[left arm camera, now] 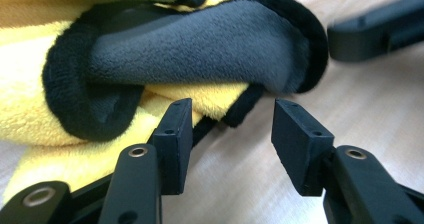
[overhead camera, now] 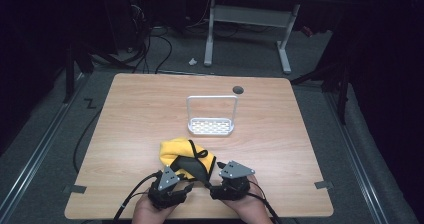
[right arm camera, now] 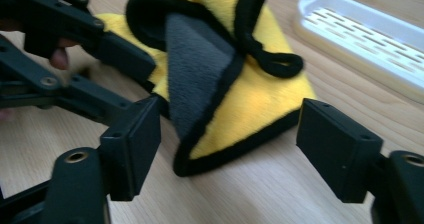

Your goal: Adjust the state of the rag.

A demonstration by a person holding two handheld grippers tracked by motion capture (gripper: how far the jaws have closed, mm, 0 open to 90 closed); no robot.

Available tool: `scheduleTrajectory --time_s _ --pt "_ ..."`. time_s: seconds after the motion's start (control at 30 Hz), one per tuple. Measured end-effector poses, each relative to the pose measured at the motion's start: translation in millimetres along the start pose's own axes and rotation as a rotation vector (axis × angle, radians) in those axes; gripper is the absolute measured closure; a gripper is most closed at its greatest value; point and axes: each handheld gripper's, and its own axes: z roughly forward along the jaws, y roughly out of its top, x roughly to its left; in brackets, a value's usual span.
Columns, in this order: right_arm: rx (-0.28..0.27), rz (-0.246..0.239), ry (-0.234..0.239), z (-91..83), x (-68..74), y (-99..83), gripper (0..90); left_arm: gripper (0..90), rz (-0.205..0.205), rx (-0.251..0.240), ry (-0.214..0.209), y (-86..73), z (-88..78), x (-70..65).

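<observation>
Towel [overhead camera: 182, 154] lies between both low, gaping grippers.

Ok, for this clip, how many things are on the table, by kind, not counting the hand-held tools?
Cloths: 1, a yellow and grey cloth with black edging, lying crumpled near the front edge.
Racks: 1, a white rack with a slotted base and a tall handle.
Total: 2
</observation>
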Motion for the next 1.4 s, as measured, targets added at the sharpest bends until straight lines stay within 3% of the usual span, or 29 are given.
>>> scheduleTrajectory --time_s 0.17,0.33,0.53,0.8,0.93,1.17,1.4 --pt "0.021 -0.024 0.010 12.1 9.0 1.5 38.3 52.5 0.003 0.024 0.041 4.3 9.6 -1.3" --pt "0.026 -0.028 -0.008 15.3 11.0 0.1 57.0 63.8 0.002 0.039 0.061 4.5 13.0 1.3" --pt "0.026 -0.024 0.005 13.1 10.6 -0.8 83.6 82.0 0.028 0.055 0.082 2.0 14.2 0.2" --pt "0.018 -0.005 -0.018 4.4 1.0 -2.8 86.0 84.0 0.008 0.032 0.071 -1.4 -0.6 7.1" --pt "0.006 -0.002 -0.062 -5.1 -9.1 -6.5 86.0 83.9 -0.018 0.026 0.075 -5.9 -9.5 17.6" --pt "-0.011 0.046 -0.125 -23.9 -31.7 -17.2 85.9 83.7 -0.093 -0.005 0.072 -7.8 -23.0 38.8" --pt "-0.020 0.091 -0.193 -40.1 -55.1 -27.4 85.9 83.8 -0.152 -0.039 0.111 -10.4 -40.3 61.3"
